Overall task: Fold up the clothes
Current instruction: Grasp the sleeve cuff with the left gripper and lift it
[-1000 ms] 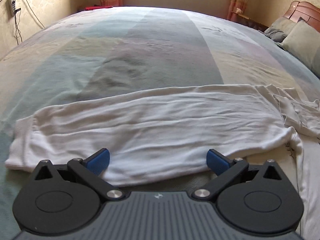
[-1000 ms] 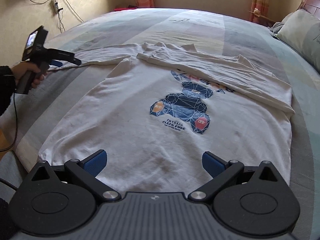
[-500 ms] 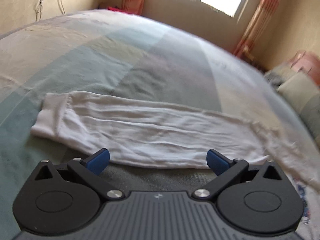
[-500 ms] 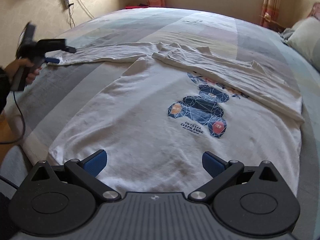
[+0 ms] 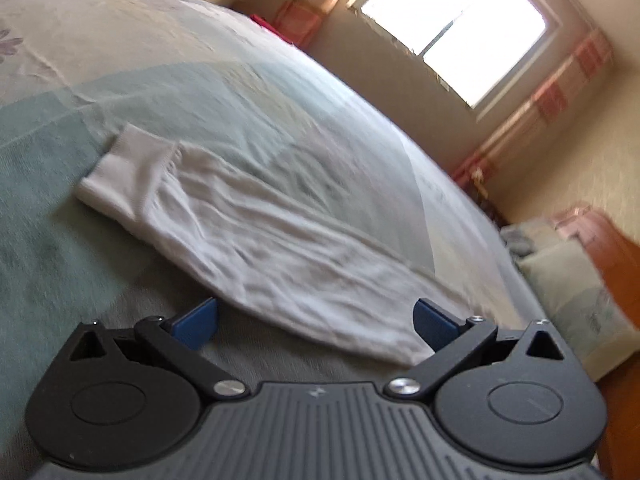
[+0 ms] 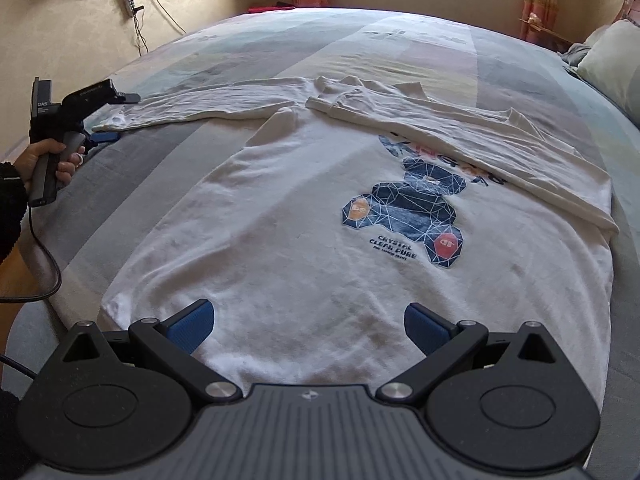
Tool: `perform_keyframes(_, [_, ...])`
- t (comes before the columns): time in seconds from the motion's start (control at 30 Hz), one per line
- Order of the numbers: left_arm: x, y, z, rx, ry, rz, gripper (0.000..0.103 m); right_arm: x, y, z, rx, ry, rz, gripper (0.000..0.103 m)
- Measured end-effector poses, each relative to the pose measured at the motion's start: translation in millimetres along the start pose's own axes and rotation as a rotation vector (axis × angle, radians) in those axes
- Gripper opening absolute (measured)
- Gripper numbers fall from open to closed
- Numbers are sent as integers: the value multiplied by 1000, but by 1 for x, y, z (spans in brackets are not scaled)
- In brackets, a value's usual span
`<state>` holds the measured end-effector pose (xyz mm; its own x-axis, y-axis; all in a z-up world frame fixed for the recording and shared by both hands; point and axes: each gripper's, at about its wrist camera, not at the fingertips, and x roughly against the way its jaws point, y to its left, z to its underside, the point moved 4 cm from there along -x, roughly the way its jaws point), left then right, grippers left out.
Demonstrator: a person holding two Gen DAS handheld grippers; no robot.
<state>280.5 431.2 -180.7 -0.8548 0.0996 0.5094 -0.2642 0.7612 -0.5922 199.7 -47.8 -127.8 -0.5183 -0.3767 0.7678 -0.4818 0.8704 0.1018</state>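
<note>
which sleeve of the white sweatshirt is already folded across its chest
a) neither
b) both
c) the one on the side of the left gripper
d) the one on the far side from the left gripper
d: in the right wrist view the far sleeve lies folded across the sweatshirt over the top of the bear print, while the other sleeve lies stretched out flat on the bed toward the left gripper.

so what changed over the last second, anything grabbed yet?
Nothing grabbed. The left gripper swung left along the outstretched sleeve toward its cuff and tilted; its jaws stayed open with no cloth between them. The right gripper eased slightly forward over the hem, also open. The white sweatshirt lies flat as before, other sleeve folded across the chest.
</note>
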Motion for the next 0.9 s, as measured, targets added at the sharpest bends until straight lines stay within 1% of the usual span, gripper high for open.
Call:
perform_keyframes(0.2, [-9,17,-14,96,-67,27,102,-4,1,0,6,10,2,103])
perform_keyframes(0.3, [-19,15,-21,91,-81,4,102,-7,2,-1,10,13,-2,103])
perform_keyframes(0.43, [-25,12,-23,132,-103,-14,102,-5,4,-1,21,6,-3,103])
perform_keyframes(0.47, [-26,7,-19,128,-97,-7,102,-5,4,-1,22,4,-3,103])
perform_keyframes(0.53, [-27,-4,-9,64,-86,1,102,-6,2,-1,12,8,-7,103])
perform_keyframes(0.63, [-32,-11,-4,-22,-101,-31,102,-10,0,-2,-5,19,-13,103])
perform_keyframes(0.8, [-51,-6,-25,-8,-149,-52,102,-12,4,-2,13,18,-12,103])
perform_keyframes(0.9, [-59,-5,-33,47,-189,-80,102,-11,3,-2,21,16,-2,103])
